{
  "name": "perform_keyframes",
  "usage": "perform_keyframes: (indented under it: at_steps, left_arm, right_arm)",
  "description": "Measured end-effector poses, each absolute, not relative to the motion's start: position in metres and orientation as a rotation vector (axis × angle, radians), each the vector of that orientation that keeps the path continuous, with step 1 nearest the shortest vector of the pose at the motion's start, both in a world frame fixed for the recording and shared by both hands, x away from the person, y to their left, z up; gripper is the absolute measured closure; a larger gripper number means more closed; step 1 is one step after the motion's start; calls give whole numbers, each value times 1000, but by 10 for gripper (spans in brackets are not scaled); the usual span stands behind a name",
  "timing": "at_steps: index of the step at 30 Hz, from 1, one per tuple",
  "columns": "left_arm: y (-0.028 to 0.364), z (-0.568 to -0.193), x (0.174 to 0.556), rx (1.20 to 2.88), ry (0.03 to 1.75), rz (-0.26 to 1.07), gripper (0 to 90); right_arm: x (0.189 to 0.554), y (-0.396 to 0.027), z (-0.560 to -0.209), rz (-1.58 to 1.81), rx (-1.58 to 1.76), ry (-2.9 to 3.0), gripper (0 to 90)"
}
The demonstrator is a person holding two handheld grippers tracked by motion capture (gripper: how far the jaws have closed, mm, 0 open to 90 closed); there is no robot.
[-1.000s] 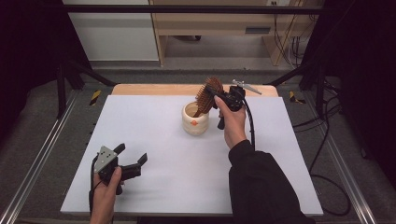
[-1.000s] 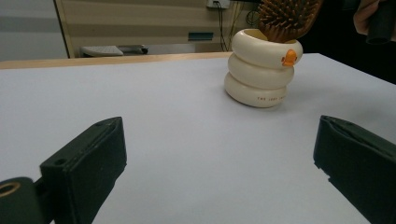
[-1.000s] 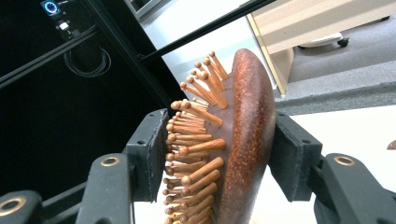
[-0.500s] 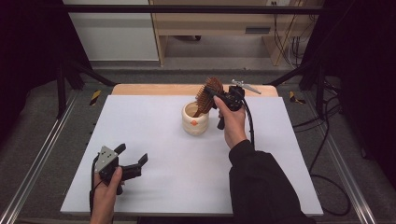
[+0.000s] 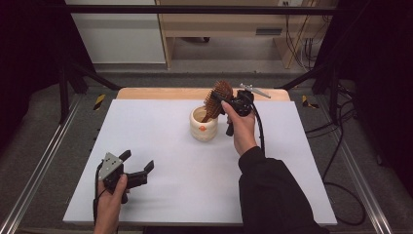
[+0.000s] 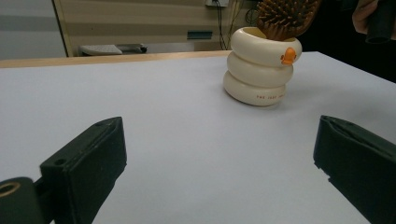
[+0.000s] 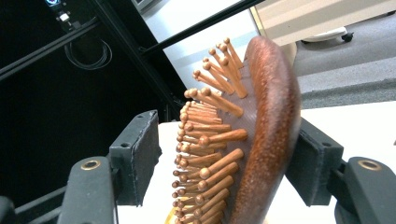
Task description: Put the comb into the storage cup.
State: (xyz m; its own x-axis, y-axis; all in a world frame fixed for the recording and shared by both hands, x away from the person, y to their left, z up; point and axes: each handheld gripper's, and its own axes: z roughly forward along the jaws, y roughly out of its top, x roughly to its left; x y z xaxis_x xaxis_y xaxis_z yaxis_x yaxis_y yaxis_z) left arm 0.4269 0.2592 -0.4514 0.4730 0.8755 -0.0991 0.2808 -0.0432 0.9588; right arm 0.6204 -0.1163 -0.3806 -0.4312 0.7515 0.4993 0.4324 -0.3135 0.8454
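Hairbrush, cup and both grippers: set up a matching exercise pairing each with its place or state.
Things:
1. hairbrush
2. cup
3. left gripper
4. right gripper

Places or states:
A. cream, three stacked rings, small orange duck on its side
B. handle down inside the cup, brown head sticking out
C. near the table's front left, jaws apart with nothing between them
D. jaws either side of the brush head, just been opening

Pairs: 1-B, 2-A, 3-C, 4-D

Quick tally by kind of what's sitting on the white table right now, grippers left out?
Cream ring-stacked cup: 1
Wooden hairbrush, standing handle-down in the cup: 1
Total: 2
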Motion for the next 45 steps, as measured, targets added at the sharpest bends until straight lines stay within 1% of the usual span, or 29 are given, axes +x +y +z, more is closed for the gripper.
perform_keyframes:
  at_steps: [15,19,35,45]
  left_arm:
    - [260,-451,427,1585,1028,658,29]
    - [260,-451,427,1583,1030,659,29]
    - [260,-450,427,1581,1028,659,29]
    - [260,-451,427,1583,1030,660,29]
  right_arm:
    - [619,-114,-380,1792,1502,1674,309]
    - [619,-113,-380,1777,1498,1677,285]
    - [618,-111,-379,1749,1492,1693,258]
    - [616,-111,-379,1723,1495,1726,216]
